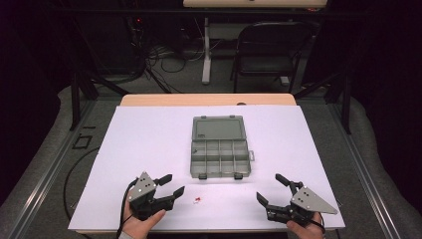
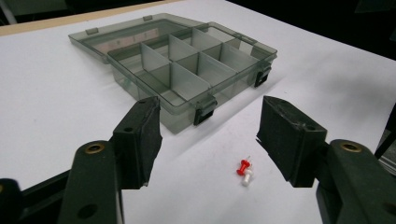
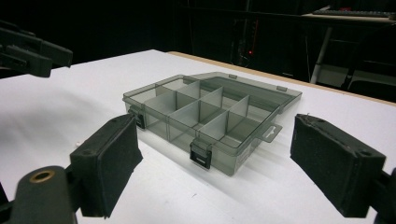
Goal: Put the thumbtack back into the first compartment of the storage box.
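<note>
Both tools, left (image 1: 171,183) and right (image 1: 271,188), are held released. Pushpins (image 2: 244,171) at the organizer box's (image 1: 219,148) 7 o'clock are barely resolved.

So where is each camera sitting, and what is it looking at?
High view: above the person's side, looking forward and down at the table; both hands hold the left gripper and right gripper.
Left gripper view: rides the left gripper, facing the open box and two pushpins.
Right gripper view: rides the right gripper, facing the box.
All three views share the box.
</note>
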Demonstrator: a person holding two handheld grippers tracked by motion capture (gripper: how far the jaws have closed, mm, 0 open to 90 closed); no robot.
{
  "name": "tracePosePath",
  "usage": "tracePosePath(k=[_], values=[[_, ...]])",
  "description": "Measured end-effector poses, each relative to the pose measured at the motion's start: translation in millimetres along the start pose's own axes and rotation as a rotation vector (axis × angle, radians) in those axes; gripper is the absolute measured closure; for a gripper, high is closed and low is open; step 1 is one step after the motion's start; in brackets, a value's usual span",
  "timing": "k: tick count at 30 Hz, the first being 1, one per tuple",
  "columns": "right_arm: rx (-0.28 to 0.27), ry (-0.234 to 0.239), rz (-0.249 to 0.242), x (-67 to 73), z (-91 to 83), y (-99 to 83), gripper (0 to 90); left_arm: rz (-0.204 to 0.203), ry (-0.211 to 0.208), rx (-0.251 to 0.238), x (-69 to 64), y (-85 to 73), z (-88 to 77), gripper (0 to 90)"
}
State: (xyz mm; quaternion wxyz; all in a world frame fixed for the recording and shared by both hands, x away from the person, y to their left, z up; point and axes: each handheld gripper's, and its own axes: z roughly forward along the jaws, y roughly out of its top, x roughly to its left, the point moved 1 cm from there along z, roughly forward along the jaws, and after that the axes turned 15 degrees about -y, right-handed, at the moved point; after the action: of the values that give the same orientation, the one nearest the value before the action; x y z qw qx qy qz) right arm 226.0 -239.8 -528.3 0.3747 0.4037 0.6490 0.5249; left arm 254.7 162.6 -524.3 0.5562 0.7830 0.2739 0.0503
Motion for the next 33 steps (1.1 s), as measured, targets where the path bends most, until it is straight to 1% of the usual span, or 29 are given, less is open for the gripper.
tracePosePath(k=[2,3,4,5,9,10,12,13,16,19,20,21,22,23,24,25,27,28,29,31,33], values=[[0.002,0.0,0.006,-0.1,0.3,-0.1,14.5,-0.006,-0.012,0.004,0.5,-1.6,3.2,41.2],[0.002,0.001,0.002,-0.4,0.3,-0.3,14.5,-0.002,-0.008,0.016,1.1,-3.3,5.5,42.7],[0.001,0.002,0.0,-0.5,0.0,-0.3,14.5,-0.002,-0.008,0.016,1.1,-3.3,5.5,43.6],[-0.001,0.002,-0.001,-0.7,-0.1,-0.2,14.5,-0.016,-0.014,0.026,1.6,-4.5,6.4,44.8],[-0.004,-0.001,0.0,-1.8,-0.7,0.0,14.5,-0.027,-0.017,0.03,2.4,-6.2,7.4,47.5],[-0.003,-0.001,0.002,-1.7,-0.7,0.1,14.5,-0.032,-0.023,0.043,3.4,-7.6,8.8,48.3],[-0.005,-0.001,-0.002,-1.9,-0.5,0.3,14.5,-0.032,-0.023,0.051,4.0,-8.3,9.6,48.8],[-0.001,0.0,-0.001,-1.7,-0.8,0.3,14.5,-0.04,-0.026,0.052,3.9,-9.3,10.9,49.5],[-0.001,0.0,-0.005,-1.5,-0.4,0.4,14.5,-0.048,-0.039,0.073,3.5,-11.2,14.0,52.6],[-0.003,0.001,-0.006,-1.2,-0.4,0.3,14.5,-0.048,-0.05,0.093,3.1,-12.8,17.6,55.0],[-0.005,0.0,-0.008,-1.2,-0.4,0.4,14.5,-0.049,-0.048,0.102,2.7,-13.5,19.1,57.3],[-0.005,0.0,-0.008,-1.2,-0.4,0.4,14.5,-0.049,-0.052,0.111,2.7,-14.1,20.9,57.3],[-0.005,0.001,-0.007,-1.0,-0.3,0.4,14.5,-0.046,-0.055,0.132,3.1,-15.2,24.5,59.5],[-0.005,0.001,-0.007,-1.0,-0.3,0.4,14.5,-0.046,-0.055,0.132,3.1,-15.2,24.5,60.8],[-0.006,0.001,-0.008,-1.2,-0.2,0.4,14.5,-0.045,-0.053,0.145,3.5,-15.9,26.8,60.8],[-0.005,0.001,-0.006,-1.1,-0.3,0.4,14.5,-0.05,-0.05,0.152,3.5,-16.3,28.2,63.8],[-0.005,0.001,-0.007,-1.0,-0.2,0.4,14.5,-0.054,-0.061,0.163,4.7,-17.4,32.0,65.4],[-0.005,0.002,-0.009,-1.0,0.0,0.3,14.5,-0.055,-0.062,0.171,4.8,-17.9,33.5,69.3],[-0.004,0.002,-0.008,-0.9,0.1,0.3,14.5,-0.054,-0.062,0.178,4.9,-18.2,34.8,70.5],[-0.004,0.003,-0.007,-0.6,0.1,0.3,14.5,-0.054,-0.067,0.186,4.5,-18.7,37.8,71.3],[-0.003,0.004,-0.008,-0.5,0.0,0.2,14.5,-0.051,-0.08,0.192,4.1,-19.0,39.9,73.2]])
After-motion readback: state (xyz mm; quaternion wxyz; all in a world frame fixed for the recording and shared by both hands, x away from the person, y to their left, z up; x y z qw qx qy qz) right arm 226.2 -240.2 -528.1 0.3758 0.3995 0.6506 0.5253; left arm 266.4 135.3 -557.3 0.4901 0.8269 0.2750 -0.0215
